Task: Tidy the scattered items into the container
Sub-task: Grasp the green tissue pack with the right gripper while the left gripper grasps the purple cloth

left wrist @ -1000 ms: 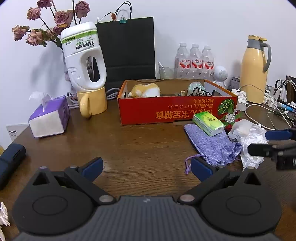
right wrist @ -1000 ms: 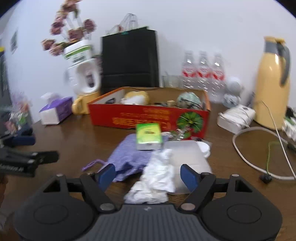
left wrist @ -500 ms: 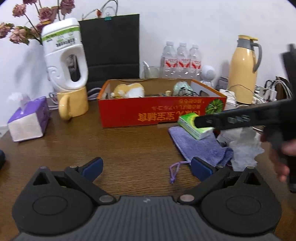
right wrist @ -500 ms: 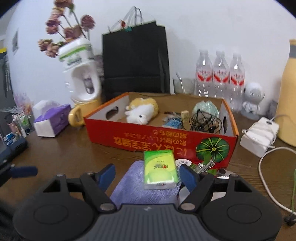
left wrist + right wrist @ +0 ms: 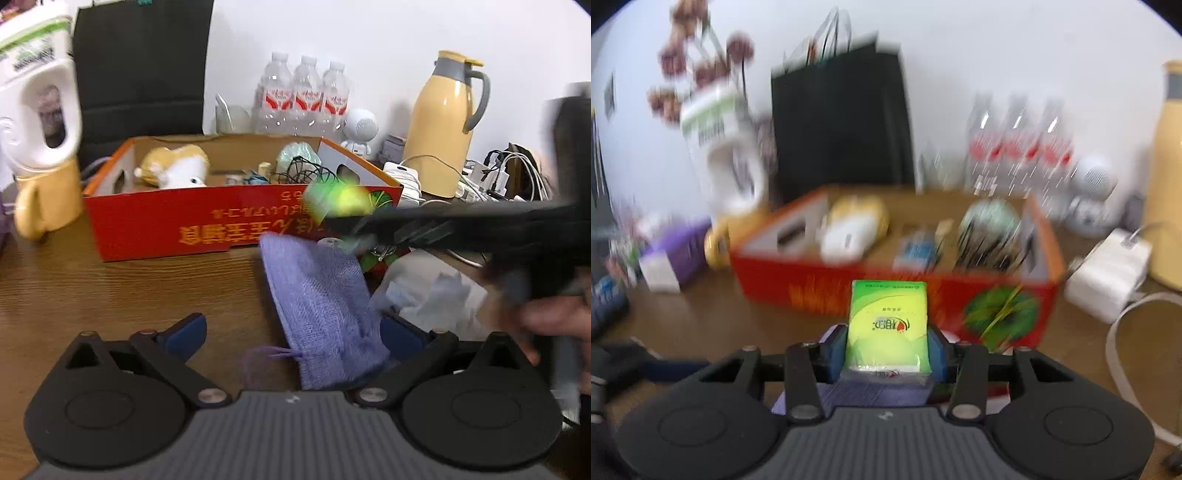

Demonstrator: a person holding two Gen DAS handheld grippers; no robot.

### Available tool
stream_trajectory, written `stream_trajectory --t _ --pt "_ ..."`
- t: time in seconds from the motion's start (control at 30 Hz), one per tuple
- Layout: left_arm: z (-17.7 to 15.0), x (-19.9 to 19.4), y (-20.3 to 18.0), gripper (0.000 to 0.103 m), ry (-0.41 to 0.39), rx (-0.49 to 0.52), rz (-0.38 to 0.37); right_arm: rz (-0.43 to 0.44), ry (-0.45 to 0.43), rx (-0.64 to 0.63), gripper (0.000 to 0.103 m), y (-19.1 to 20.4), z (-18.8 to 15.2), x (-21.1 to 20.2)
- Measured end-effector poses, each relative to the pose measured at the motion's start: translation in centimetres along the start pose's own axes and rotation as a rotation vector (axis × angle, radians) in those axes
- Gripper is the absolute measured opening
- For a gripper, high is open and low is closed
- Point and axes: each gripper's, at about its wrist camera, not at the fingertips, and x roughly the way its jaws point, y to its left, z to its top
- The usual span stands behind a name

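The red cardboard box (image 5: 207,229) stands on the wooden table and holds a plush toy, a tangle of black cable and small items; it also shows in the right wrist view (image 5: 1049,258). My right gripper (image 5: 886,349) is shut on the green tissue pack (image 5: 889,325), lifted above the purple cloth pouch (image 5: 871,393) in front of the box. In the left wrist view the pack (image 5: 341,201) is a blur at the right gripper's tip. My left gripper (image 5: 291,334) is open, with the purple pouch (image 5: 317,295) lying between its fingers.
Crumpled white plastic (image 5: 424,295) lies right of the pouch. A yellow thermos (image 5: 443,129), water bottles (image 5: 301,96), a white charger (image 5: 1108,280) with cables, a black paper bag (image 5: 140,66), a yellow mug (image 5: 48,199) and a purple tissue box (image 5: 672,258) ring the box.
My right gripper closed on the green tissue pack and lifted it off the pouch. My left gripper moved forward and right, so the pouch now lies between its fingers.
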Motion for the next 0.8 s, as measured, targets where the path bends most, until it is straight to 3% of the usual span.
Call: stream_trajectory --t 0.1,0.17,0.3,0.33,0.5,0.63,0.8 --pt "1.0 2.1 -0.6 0.099 0.030 -0.015 -0.018 0.006 -0.120 0.101 0.044 -3.0 0.7 -2.9" --pt "1.3 3.1 -1.1 0.092 0.033 -0.014 -0.013 0.001 -0.153 0.161 0.044 -4.8 0.5 -3.8" --pt "1.4 4.4 -1.6 0.058 0.059 -0.006 -0.022 -0.017 -0.106 0.203 0.044 -6.4 -0.1 -3.1" --pt "1.3 4.5 -1.7 0.044 0.067 -0.002 -0.025 -0.027 -0.096 0.203 0.044 -6.4 -0.2 -3.1" --pt "0.6 4.5 -2.2 0.009 0.044 0.072 -0.001 0.009 -0.093 0.196 0.044 -5.7 -0.6 -3.1" --pt "0.4 2.9 -2.2 0.003 -0.009 0.057 0.069 0.027 -0.109 0.163 0.044 -4.7 -0.8 -3.3" --pt "1.0 -2.6 -0.5 0.003 -0.138 -0.025 0.139 0.048 -0.111 0.133 0.044 -3.5 -0.9 -3.5"
